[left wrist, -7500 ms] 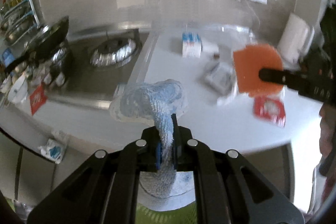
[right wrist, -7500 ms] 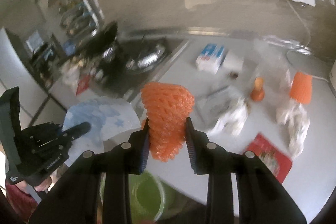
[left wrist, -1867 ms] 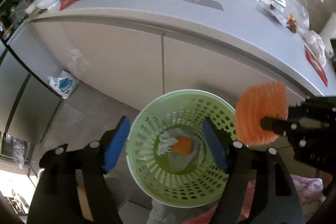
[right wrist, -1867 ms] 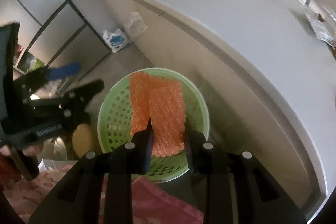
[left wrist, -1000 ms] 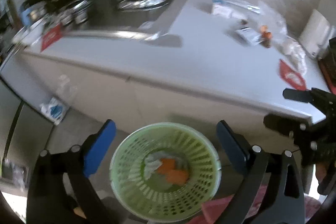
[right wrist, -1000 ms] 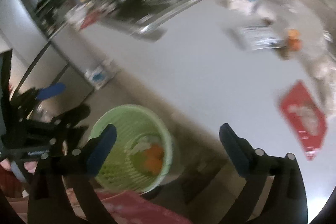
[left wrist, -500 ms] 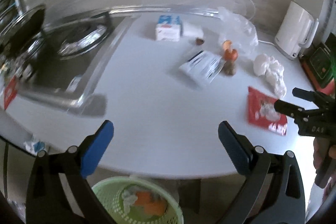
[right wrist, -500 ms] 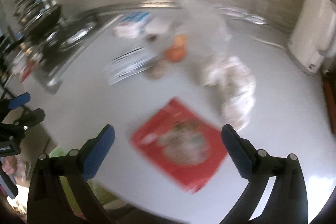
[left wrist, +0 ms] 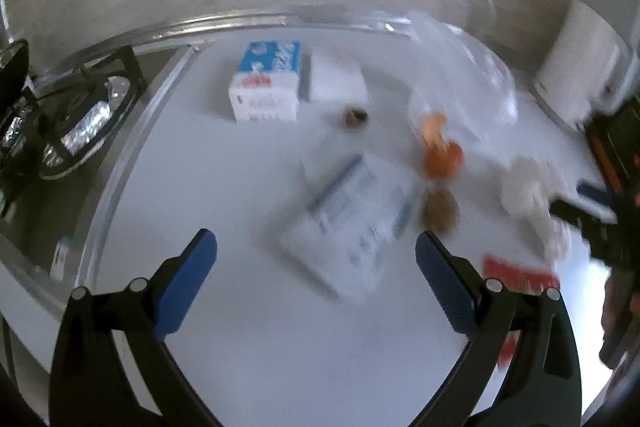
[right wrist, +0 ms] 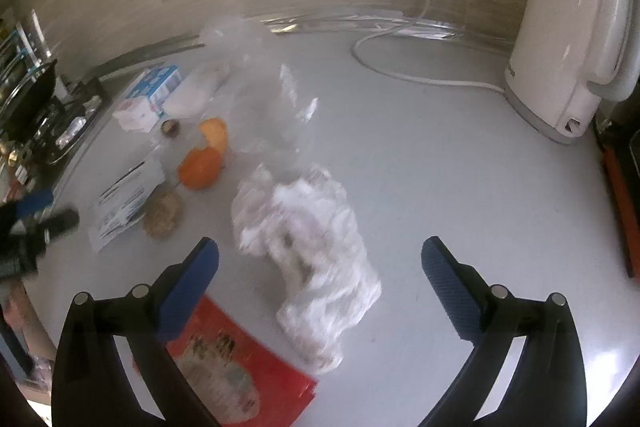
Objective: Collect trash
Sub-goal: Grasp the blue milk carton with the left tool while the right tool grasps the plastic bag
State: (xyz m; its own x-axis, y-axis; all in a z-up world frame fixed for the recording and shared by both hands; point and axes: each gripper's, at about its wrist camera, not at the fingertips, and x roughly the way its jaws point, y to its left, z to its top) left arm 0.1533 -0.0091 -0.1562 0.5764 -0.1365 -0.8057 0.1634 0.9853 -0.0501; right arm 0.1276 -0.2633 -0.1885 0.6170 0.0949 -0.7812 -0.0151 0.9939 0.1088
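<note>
My left gripper (left wrist: 316,255) is open and empty above a white printed plastic packet (left wrist: 348,223) on the white counter (left wrist: 224,163). My right gripper (right wrist: 320,263) is open and empty above a crumpled white tissue (right wrist: 308,239); a red wrapper (right wrist: 236,379) lies under its left finger. Orange peel (right wrist: 204,155), a brown round scrap (right wrist: 162,215) and a clear plastic bag (right wrist: 264,95) lie between them. The packet (right wrist: 124,199) and the left gripper's fingertips (right wrist: 44,211) show in the right wrist view. The tissue (left wrist: 528,195) and red wrapper (left wrist: 516,279) show in the left wrist view.
A blue and white carton (left wrist: 266,83) and a white box (left wrist: 336,79) stand at the back by a small brown bit (left wrist: 354,117). A gas stove (left wrist: 68,123) is at the left. A white kettle (right wrist: 572,39) with its cord (right wrist: 404,63) stands at the right.
Both grippers let go of their trash into the green basket on the floor, then rose to the counter. In the last half second both moved forward and lower over the packet and the tissue.
</note>
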